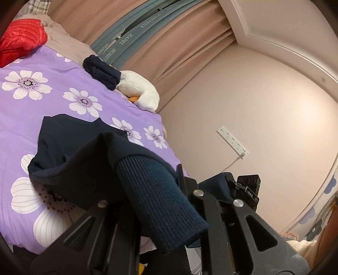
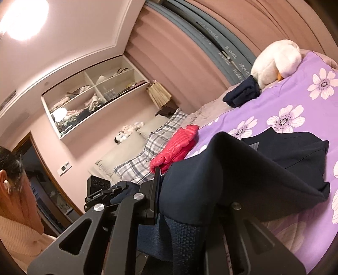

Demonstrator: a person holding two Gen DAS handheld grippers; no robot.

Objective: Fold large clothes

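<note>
Both the left gripper [image 1: 166, 203] and the right gripper [image 2: 190, 203] pinched the dark blue sweater [image 1: 69, 148] above the purple bed [image 1: 63, 88] edge.

Pink walls [image 1: 243, 88], beige curtains [image 1: 169, 50], lit ceiling lamp [image 2: 21, 17]

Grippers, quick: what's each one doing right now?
Left gripper: shut on the navy garment.
Right gripper: shut on the same garment.

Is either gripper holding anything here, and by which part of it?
Both hold the navy sweater. The left gripper is clamped at a ribbed cuff; the right gripper grips near another ribbed edge. The rest trails onto the purple floral bedspread.
</note>
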